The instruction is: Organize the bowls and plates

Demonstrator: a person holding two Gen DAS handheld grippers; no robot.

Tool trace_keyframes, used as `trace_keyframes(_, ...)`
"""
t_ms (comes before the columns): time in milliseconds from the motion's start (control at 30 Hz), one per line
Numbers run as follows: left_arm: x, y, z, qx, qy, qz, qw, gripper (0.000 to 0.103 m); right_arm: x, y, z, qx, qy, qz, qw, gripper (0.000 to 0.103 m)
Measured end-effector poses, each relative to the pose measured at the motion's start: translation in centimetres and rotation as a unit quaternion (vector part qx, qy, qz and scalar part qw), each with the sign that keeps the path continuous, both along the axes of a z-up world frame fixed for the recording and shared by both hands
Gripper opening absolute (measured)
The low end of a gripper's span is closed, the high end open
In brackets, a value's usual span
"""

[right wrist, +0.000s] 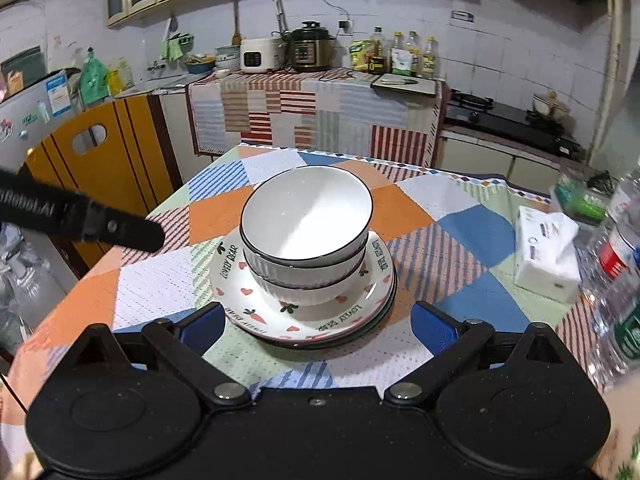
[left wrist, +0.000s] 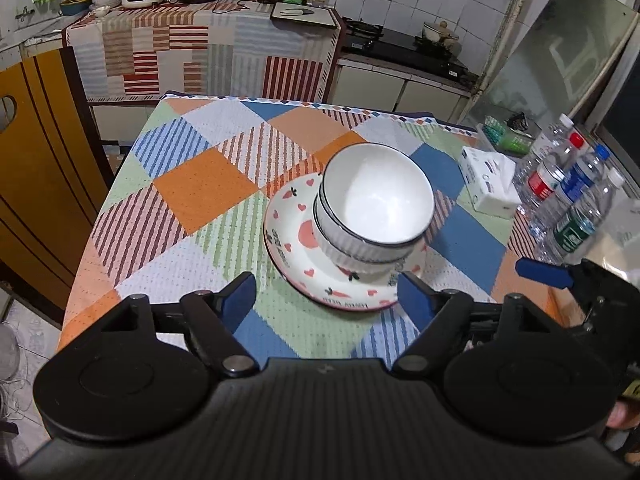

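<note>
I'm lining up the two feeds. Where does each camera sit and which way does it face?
Left wrist: on the left gripper, open, looking down at the bowls on the plates; right gripper at right edge.
Right wrist: on the right gripper, open, facing the same stack; left gripper at left edge.
Shared: bowls, plates, tissue box, kitchen counter.

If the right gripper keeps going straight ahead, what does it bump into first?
Probably the plates. The right gripper is open and points at the stack, whose near rim sits between its blue fingers. The bowls sit higher and farther back. Depth is hard to judge.
</note>
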State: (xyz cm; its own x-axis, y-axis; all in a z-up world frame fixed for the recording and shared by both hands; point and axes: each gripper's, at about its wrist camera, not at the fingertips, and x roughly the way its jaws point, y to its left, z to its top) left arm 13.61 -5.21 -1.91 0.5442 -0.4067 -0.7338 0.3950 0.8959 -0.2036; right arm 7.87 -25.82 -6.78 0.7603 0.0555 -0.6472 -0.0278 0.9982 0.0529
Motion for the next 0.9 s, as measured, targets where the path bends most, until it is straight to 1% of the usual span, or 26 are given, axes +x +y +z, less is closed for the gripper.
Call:
trace_keyframes(33,-0.5,0.1,0.2,0.0,-0.002,-0.001,1.0,0.083,-0.3,0.1,0.2,0.0,0.001,-0.006,1.0,0.101)
trace_keyframes(100,-1.3,0.3,0.6,0.0,-0.005,-0.004,1.0,0.091,-0.8,0.3,0.6,-0.005,0.006,-0.018,1.0,0.101)
trace_keyframes(200,-2.5,0.5,1.2,0.008,-0.014,-0.005,0.9999,0.096,-1.4,0.6,1.2,-0.013,0.019,-0.036,0.999,0.101)
trace_keyframes(300,-3.7,0.5,1.7,0.025,-0.026,0.0,0.9994,0.1,-2.2,0.7,1.7,-0.019,0.027,-0.05,0.998,0.101)
trace_keyframes(400,-4.7,0.5,2.1,0.046,-0.026,0.005,0.9986,0.1,-2.9,0.9,2.4,-0.034,0.038,-0.05,0.997,0.101)
trace_keyframes(533,-6.1,0.7,2.4,0.056,-0.035,0.009,0.9978,0.1,-4.5,1.3,3.4,-0.061,0.031,-0.055,0.996,0.101)
trace_keyframes(667,-7.5,0.4,2.5,0.072,-0.045,0.016,0.9962,0.1,-5.7,1.5,4.0,-0.06,0.042,-0.064,0.995,0.101)
trace_keyframes(767,-8.2,0.6,2.4,0.066,-0.045,0.018,0.9967,0.1,-6.4,1.5,4.3,-0.059,0.05,-0.077,0.994,0.101)
trace_keyframes(900,-9.0,0.9,2.3,0.065,-0.044,0.027,0.9965,0.1,-7.3,1.3,4.4,-0.045,0.056,-0.091,0.993,0.101)
